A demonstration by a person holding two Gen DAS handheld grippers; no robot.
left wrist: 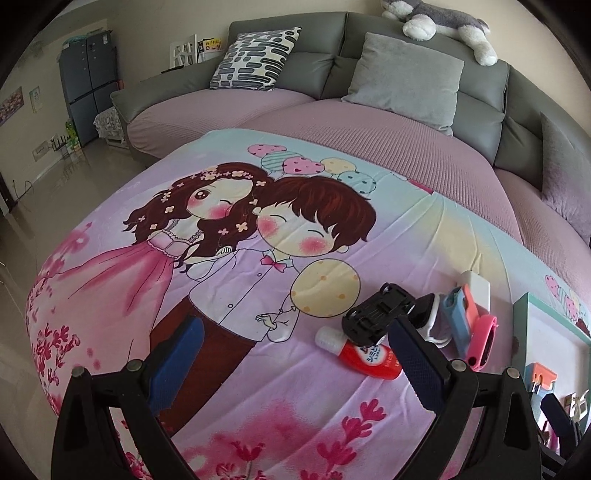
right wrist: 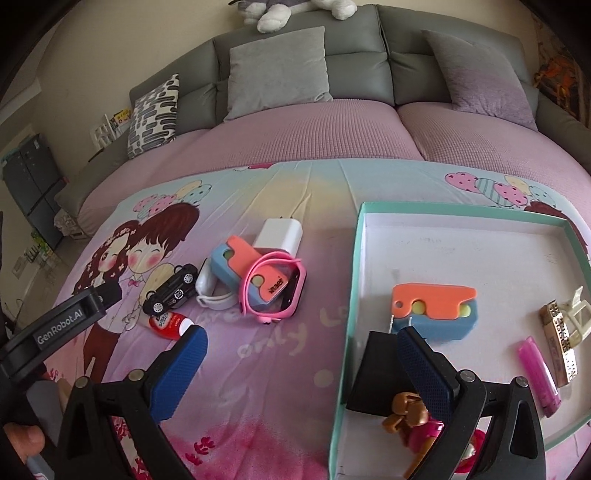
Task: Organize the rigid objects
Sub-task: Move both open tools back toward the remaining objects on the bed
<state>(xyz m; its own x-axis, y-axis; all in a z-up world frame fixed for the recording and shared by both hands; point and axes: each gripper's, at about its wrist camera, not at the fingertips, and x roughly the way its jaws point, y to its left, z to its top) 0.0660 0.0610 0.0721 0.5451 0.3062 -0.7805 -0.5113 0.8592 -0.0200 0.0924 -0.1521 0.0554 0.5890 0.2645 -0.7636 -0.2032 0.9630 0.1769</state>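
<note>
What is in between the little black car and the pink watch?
A white watch lies between the black toy car and the pink watch, with an orange-and-blue toy just behind. The right wrist view shows it best.

Loose on the cartoon sheet (right wrist: 258, 369), 6 items: 1 black toy car (right wrist: 171, 290), 1 red tube (right wrist: 168, 324), 1 white strap piece (right wrist: 210, 291), 1 pink watch (right wrist: 275, 286), 1 orange-and-blue block (right wrist: 236, 260), 1 white charger (right wrist: 279, 234).

In the teal-edged tray (right wrist: 360, 236), 6 items: 1 orange-and-blue block (right wrist: 432, 306), 1 black plug (right wrist: 373, 373), 1 pink lighter (right wrist: 539, 373), 1 patterned lighter (right wrist: 559, 343), 1 cream clip (right wrist: 578, 314), 1 doll (right wrist: 417, 417).

Orange-and-blue blocks total: 2.

Sofa: 4 cushions, 1 plush dog (left wrist: 439, 26).
</note>
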